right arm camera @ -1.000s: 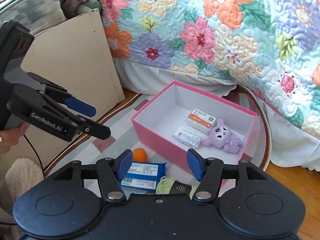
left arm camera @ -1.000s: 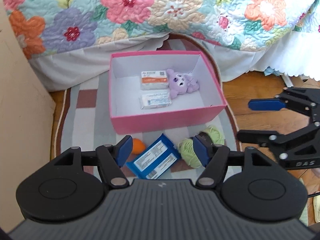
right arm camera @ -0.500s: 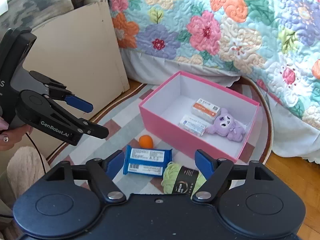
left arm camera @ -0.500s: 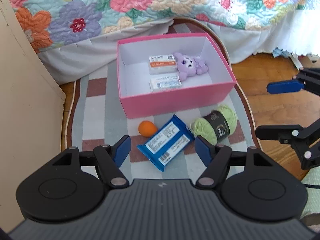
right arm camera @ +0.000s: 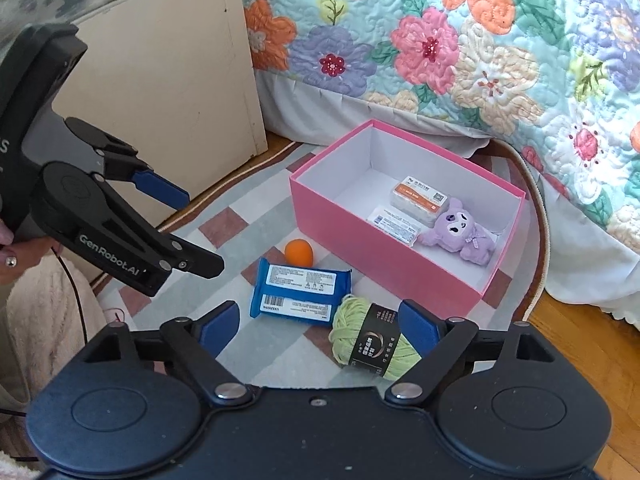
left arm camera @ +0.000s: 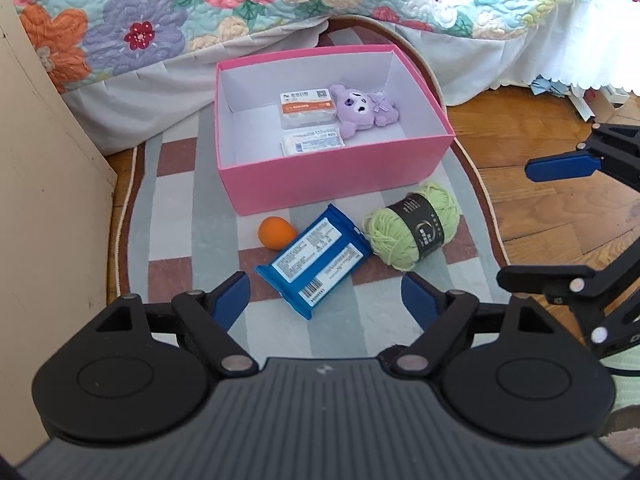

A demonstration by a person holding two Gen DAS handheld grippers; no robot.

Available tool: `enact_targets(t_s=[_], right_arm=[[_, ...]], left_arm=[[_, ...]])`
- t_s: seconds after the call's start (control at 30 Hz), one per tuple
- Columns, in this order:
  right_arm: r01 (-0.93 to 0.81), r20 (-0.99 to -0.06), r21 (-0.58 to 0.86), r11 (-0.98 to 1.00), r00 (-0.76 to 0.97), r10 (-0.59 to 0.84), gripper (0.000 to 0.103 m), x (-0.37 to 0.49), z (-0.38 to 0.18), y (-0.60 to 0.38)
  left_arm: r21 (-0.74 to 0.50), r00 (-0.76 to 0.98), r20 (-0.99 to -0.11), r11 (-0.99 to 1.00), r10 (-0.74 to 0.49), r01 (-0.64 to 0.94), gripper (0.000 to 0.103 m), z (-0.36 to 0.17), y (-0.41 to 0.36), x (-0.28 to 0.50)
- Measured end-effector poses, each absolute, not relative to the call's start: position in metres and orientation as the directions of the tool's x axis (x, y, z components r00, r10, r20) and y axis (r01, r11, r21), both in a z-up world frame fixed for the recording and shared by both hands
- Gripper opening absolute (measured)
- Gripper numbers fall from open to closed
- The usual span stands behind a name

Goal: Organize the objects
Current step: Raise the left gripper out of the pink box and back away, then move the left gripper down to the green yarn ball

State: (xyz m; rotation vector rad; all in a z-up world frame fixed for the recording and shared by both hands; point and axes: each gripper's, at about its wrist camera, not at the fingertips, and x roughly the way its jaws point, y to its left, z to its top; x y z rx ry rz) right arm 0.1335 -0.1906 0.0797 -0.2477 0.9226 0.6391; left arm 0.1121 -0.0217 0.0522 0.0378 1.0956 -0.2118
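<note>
A pink box [left arm camera: 320, 184] stands on the rug with two white packets [left arm camera: 306, 110] and a purple plush toy [left arm camera: 362, 110] inside. In front of it lie an orange ball [left arm camera: 276, 232], a blue wipes pack [left arm camera: 316, 262] and a green yarn ball [left arm camera: 412, 226]. My left gripper [left arm camera: 326, 300] hovers above the blue pack with its jaws opening and nothing pressed between them. My right gripper [right arm camera: 320, 322] hangs over the yarn ball [right arm camera: 372, 340] and blue pack [right arm camera: 300, 292], jaws also opening, with no contact. Each gripper shows at the side of the other's view.
A bed with a flowered quilt [left arm camera: 280, 4] runs behind the box. A beige board [left arm camera: 44, 200] stands on the left. Wooden floor [left arm camera: 540, 208] lies to the right of the striped rug [left arm camera: 192, 208]. A hand [right arm camera: 16, 248] holds the left gripper's handle.
Both grippers' jaws have widened. Both views have drawn back from the box, so the ball, blue pack and yarn now show whole in front of the fingers.
</note>
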Motion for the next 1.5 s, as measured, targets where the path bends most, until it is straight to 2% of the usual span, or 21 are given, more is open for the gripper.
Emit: enact_targets(t_s=[0.23,0.4,0.57,0.77,0.9,1.0,1.1,1.2,1.27,1.5], right_arm=[[-0.621,-0.799,0.125,0.774,0.399,0.45,0.09,0.125,0.073,-0.189],[-0.628,-0.768,0.098,0.772,0.445,0.46,0.09,0.113,0.069,-0.189],[-0.584,-0.799,-0.007,0.811,0.491,0.347,0.09,0.11,0.051,-0.184],[-0.538,-0.794,-0.009,0.843,0.517,0.321,0.09,0.111,0.032,-0.193],[-0.499,-0.745,-0.151,0.853,0.625,0.234,0.09,0.106,0.023,-0.191],[-0.475,-0.708,-0.248,0.845,0.684,0.177,0.09,0.104,0.015,-0.188],[-0.445,-0.773,-0.164,0.88,0.613,0.166,0.09,0.113,0.013,-0.192],[-0.412,-0.785,-0.058,0.909,0.582,0.214,0.091,0.12,0.014,-0.202],[-0.398,-0.781,-0.051,0.916,0.587,0.212,0.095,0.121,0.012,-0.204],[-0.453,-0.765,-0.039,0.891,0.587,0.265,0.095,0.124,-0.013,-0.197]], left_arm=[[-0.104,0.424,-0.889,0.977,-0.176,0.187,0.09,0.046,-0.022,0.107],[-0.11,0.423,-0.888,0.977,-0.18,0.183,0.095,0.04,-0.022,0.107],[-0.194,0.448,-0.867,0.976,-0.217,0.097,0.095,0.034,-0.014,0.109],[-0.239,0.453,-0.856,0.968,-0.25,0.083,0.095,0.026,-0.013,0.11],[-0.262,0.472,-0.842,0.963,-0.262,0.067,0.095,0.013,-0.016,0.115],[-0.33,0.466,-0.83,0.944,-0.306,0.031,0.095,-0.006,-0.012,0.125],[-0.365,0.459,-0.826,0.931,-0.326,0.004,0.095,-0.026,-0.01,0.132],[-0.381,0.463,-0.822,0.924,-0.331,-0.015,0.095,-0.044,-0.011,0.136],[-0.404,0.46,-0.817,0.914,-0.348,-0.025,0.094,-0.054,-0.011,0.139],[-0.438,0.506,-0.775,0.899,-0.379,0.003,0.093,-0.065,-0.019,0.146]])
